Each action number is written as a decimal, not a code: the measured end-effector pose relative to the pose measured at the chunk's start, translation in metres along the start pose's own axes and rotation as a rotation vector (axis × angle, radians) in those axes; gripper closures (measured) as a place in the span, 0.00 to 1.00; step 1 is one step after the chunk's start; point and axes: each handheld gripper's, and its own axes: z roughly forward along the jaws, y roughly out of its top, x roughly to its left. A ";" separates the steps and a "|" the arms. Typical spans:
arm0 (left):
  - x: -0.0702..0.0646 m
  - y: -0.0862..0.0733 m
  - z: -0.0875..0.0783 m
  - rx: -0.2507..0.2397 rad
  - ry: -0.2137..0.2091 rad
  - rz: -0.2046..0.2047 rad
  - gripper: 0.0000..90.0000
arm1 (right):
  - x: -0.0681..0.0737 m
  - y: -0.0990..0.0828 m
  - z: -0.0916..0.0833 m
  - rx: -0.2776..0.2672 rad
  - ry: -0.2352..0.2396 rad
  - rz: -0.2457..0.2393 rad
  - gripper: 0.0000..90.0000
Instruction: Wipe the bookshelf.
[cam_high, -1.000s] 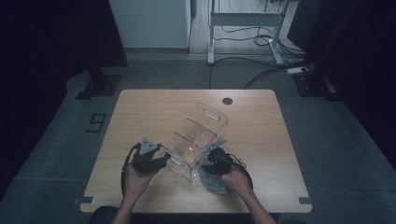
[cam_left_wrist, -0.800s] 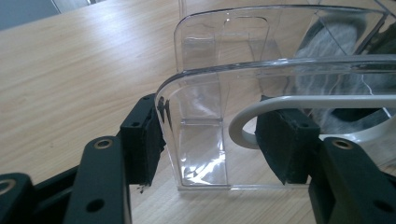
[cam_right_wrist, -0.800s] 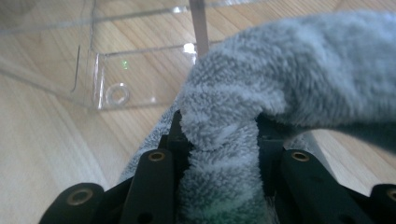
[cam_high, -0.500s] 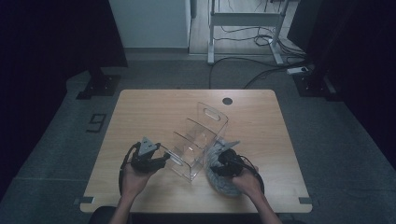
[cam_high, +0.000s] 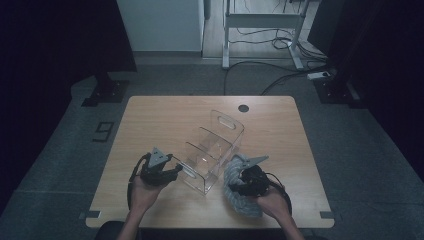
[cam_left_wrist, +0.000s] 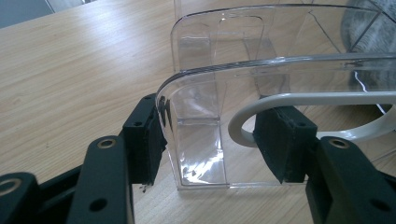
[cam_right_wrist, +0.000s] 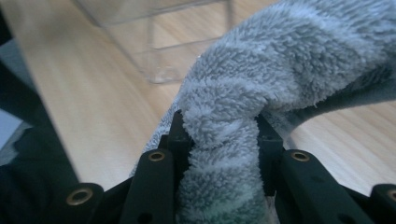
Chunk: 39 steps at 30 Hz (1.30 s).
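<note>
Near the table's (cam_high: 150, 120) front edge, the left tongs (cam_high: 172, 172) clamp the clear divided bin's (cam_high: 215, 145) end wall; the right tongs (cam_high: 237, 186) pinch a grey fluffy towel (cam_high: 240, 197) just beside it. Bare wood lies beyond.

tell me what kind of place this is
Probably a lab or recording workspace, not a home: a bare wooden table on grey carpet, dark curtains around it, and cables trailing across the floor below a metal frame.
</note>
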 end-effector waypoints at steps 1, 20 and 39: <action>0.000 0.000 0.000 0.000 0.000 0.000 0.49 | 0.003 0.001 0.001 0.000 0.008 -0.014 0.75; -0.002 0.000 -0.001 0.006 0.005 -0.007 0.49 | 0.052 0.026 0.035 0.014 0.104 -0.184 0.74; -0.004 0.001 0.000 0.011 0.030 -0.012 0.49 | 0.049 0.024 0.072 0.116 0.021 -0.189 0.75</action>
